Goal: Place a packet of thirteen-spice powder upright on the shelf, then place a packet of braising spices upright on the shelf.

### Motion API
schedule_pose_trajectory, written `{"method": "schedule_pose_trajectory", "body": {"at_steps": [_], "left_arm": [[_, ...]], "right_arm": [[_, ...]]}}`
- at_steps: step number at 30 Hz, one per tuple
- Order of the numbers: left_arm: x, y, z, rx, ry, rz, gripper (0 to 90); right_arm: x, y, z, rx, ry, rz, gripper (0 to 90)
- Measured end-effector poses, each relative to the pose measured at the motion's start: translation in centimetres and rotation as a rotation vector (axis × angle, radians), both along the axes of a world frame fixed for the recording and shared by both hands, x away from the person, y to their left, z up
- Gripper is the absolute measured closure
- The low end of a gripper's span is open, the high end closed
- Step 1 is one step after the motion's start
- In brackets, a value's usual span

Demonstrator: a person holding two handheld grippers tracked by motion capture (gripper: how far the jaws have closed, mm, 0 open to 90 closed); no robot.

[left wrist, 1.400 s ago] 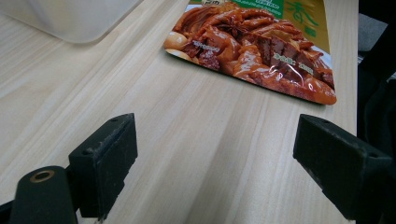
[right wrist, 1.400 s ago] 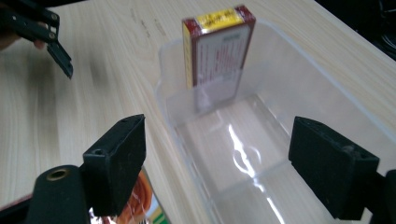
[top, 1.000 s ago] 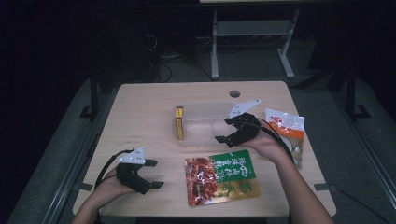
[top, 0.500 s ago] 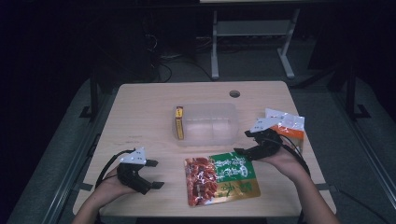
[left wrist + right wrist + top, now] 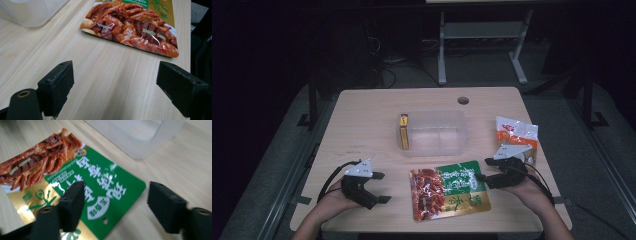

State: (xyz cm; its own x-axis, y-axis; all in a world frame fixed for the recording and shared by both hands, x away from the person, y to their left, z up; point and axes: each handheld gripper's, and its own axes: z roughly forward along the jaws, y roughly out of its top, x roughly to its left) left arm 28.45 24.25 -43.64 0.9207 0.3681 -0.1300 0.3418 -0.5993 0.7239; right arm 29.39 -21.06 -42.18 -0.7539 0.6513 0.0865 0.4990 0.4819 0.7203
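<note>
The person's forearms are being cut off by the near edge of the high view, and the floor around the table [image 5: 362,125] is being lost in darkness. In the left gripper view, the pouch's [image 5: 135,25] far end is being cropped by the top edge, and the box [image 5: 30,12] is being shown only as a corner. In the right gripper view, the pouch's [image 5: 75,180] print is being blurred, and part of it is being covered by one jaw.

The left gripper [image 5: 379,187] is being held at the near left of the table, low over bare wood; its jaws are being kept spread wide with nothing between them. The pouch [image 5: 447,187] is being left flat near the near edge, between the two grippers. Its long axis is being laid left to right, slightly slanted; the end with the red food picture is being pointed left, the green end with the hang hole right. The right gripper [image 5: 484,170] is being held at the near right, aimed left at the pouch's green end; its jaws are being kept spread, one over the green corner, the other over wood, and nothing is being pinched.

Farther off, the clear box [image 5: 437,132] is being left at mid-table, just beyond the pouch, with a yellow pack [image 5: 403,131] standing on edge at its left end. An orange and white bag [image 5: 514,135] is being left at the right, beyond the right gripper.
</note>
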Motion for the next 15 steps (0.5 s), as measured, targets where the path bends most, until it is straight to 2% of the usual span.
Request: {"method": "schedule_pose_trajectory", "body": {"at_steps": [4, 5, 7, 9, 15], "left_arm": [[0.0, -0.2, 0.2, 0.000, -0.008, 0.006, 14.0], [0.0, -0.2, 0.2, 0.000, -0.011, 0.004, 14.0], [0.1, -0.3, 0.3, -0.001, -0.010, 0.010, 14.0], [0.1, -0.5, 0.4, -0.004, -0.012, 0.008, 14.0], [0.1, -0.9, 0.3, -0.005, -0.010, 0.000, 14.0]], "right_arm": [[-0.5, -0.5, -0.8, 0.020, 0.046, -0.023, 72.6], [-0.5, -0.6, -0.9, 0.008, 0.044, -0.024, 79.7], [-0.4, -0.6, -1.0, -0.013, 0.034, -0.019, 87.0], [-0.2, -0.8, -1.1, -0.014, 0.017, -0.017, 90.0], [0.5, -0.6, -2.0, -0.036, 0.055, -0.013, 90.0]]}}
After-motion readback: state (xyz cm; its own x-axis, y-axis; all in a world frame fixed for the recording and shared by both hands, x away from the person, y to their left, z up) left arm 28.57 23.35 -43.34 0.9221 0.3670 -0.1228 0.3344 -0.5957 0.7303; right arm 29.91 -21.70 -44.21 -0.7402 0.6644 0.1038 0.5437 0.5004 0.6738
